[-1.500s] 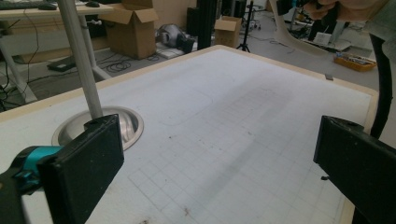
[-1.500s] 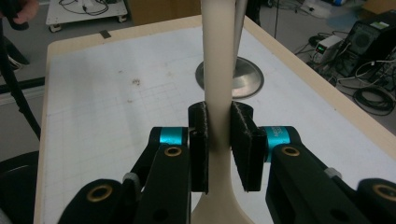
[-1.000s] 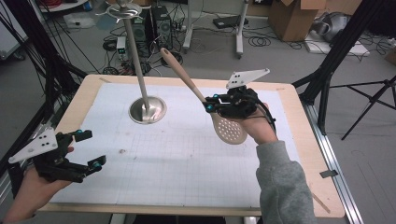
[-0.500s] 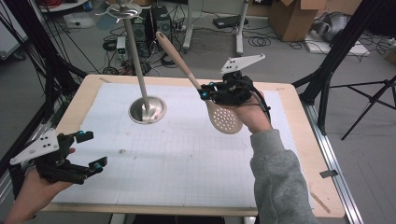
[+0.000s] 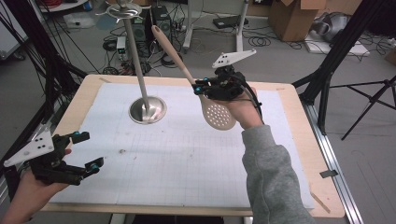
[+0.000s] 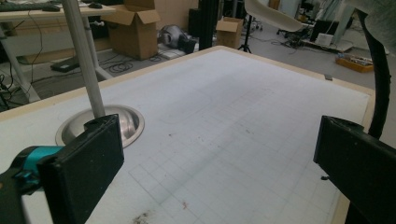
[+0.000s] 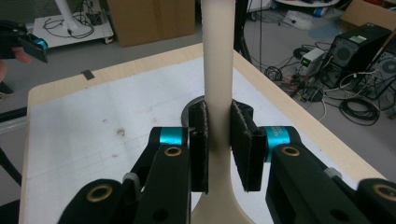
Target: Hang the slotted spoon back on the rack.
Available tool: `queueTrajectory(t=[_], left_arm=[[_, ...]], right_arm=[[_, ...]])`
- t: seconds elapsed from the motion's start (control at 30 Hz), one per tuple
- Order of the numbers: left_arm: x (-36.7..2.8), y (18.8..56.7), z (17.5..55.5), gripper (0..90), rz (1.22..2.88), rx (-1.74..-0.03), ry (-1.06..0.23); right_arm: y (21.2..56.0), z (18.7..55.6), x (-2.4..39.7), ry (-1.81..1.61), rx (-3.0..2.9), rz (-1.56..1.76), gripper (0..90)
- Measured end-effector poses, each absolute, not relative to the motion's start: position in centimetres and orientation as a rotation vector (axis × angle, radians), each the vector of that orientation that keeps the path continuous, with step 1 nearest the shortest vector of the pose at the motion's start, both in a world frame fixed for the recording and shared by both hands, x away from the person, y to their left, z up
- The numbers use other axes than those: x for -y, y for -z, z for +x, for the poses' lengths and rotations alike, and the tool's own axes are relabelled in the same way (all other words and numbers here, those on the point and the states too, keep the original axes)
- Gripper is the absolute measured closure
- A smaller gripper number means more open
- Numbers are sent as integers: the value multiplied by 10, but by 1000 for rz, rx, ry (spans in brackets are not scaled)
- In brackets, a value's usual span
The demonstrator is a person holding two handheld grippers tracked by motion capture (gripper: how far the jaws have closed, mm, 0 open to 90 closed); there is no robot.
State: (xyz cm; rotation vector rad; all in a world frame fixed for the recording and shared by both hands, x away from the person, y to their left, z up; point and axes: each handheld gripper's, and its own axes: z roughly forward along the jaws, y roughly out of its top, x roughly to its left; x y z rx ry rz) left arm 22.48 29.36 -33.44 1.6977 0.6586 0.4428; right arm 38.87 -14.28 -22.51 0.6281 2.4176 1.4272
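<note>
While the spoon [image 5: 216,113] hangs above the desk [image 5: 299,140], your right hand-held gripper [image 5: 201,88] clamps its neck, handle slanting up toward the stand [image 5: 140,79] just left of it. Your left hand-held gripper [image 5: 88,151] waits wide, well apart.

1. This is a lab or workshop: the surface [image 5: 299,140] is a wooden board under a white grid mat, ringed by black frame legs [image 5: 345,42].
2. Behind the surface, loose cables [image 5: 261,41] sprawl over a grey floor [image 5: 196,49].
3. Cardboard boxes [image 5: 292,18] stand behind the surface at its far right.
4. Computer towers [image 7: 357,49] and small electronics sit on the floor beside the surface.
5. A tripod [image 5: 373,100] stands to the right of the surface.
</note>
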Motion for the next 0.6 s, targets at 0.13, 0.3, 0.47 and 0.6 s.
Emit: queueTrajectory(t=[0.13, 0.3, 0.47, 0.6], left_arm=[[-295, 334, 224, 20, 1696, -662, -443], [-297, 335, 223, 20, 1690, -670, -443], [-300, 336, 222, 20, 1688, -678, -446], [-301, 337, 221, 20, 1681, -680, -444]], right_arm=[[224, 392, 138, -1418, -2403, 633, 777], [222, 393, 131, -1405, -2381, 615, 776], [221, 399, 126, -1395, -2379, 641, 776], [223, 404, 123, -1402, -2369, 660, 776]])
